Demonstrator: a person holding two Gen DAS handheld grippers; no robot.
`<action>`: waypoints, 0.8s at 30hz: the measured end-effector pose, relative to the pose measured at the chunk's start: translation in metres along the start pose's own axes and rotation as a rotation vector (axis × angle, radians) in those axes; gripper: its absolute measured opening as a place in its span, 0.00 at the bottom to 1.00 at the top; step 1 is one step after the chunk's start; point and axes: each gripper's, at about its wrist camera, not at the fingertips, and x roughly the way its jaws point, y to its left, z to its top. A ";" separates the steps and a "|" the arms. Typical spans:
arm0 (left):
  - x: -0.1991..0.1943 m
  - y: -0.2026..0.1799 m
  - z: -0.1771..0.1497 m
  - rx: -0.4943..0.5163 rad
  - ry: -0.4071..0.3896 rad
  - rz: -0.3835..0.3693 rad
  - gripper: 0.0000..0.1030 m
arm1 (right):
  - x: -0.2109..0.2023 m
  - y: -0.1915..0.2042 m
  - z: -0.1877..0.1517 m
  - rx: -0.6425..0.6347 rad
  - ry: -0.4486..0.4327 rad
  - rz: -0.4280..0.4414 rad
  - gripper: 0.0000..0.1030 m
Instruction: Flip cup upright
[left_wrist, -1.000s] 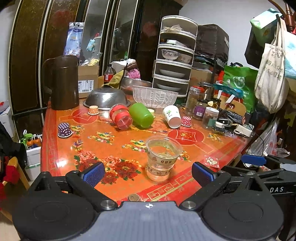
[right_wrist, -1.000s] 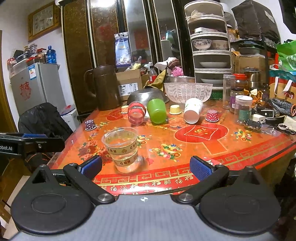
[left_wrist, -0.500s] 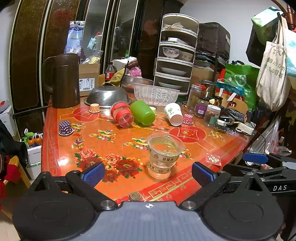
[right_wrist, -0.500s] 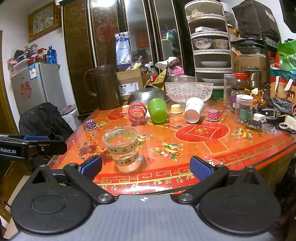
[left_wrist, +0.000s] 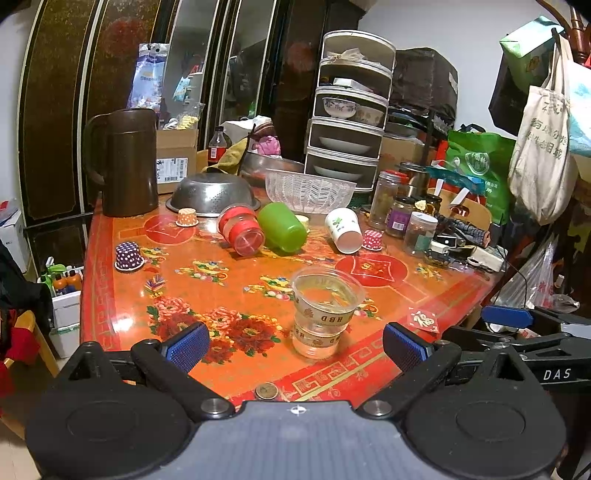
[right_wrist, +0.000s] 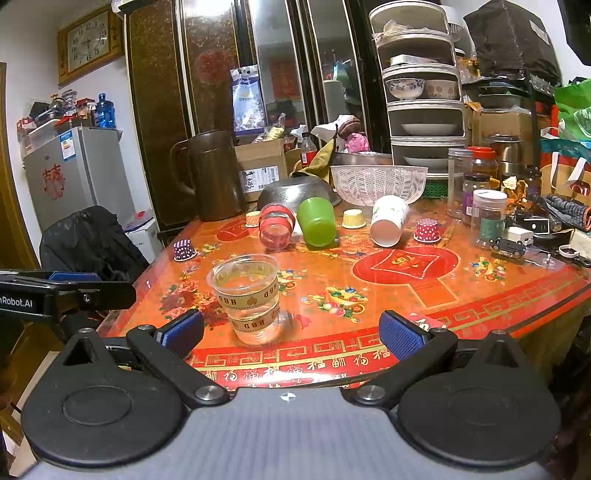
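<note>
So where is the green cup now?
The green cup lies on its side mid-table, between the red cup and the white paper cup, before the mesh basket.

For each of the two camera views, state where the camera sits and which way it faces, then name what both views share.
Left wrist: sits behind the open left gripper, facing across the table; the right gripper shows at right.
Right wrist: sits behind the open right gripper, facing likewise; the left gripper's arm shows at left.
Shared: the upright clear cup, and the green cup lying down.
</note>
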 end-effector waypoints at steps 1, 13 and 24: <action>0.000 0.000 0.000 0.001 0.001 -0.004 0.98 | 0.000 0.000 0.000 0.000 -0.001 0.002 0.99; 0.002 -0.004 -0.003 0.007 0.006 -0.015 0.98 | -0.001 -0.003 -0.001 0.010 -0.004 0.012 0.99; 0.004 -0.004 -0.005 0.010 0.014 -0.014 0.98 | 0.000 -0.003 -0.001 0.007 -0.006 0.014 0.99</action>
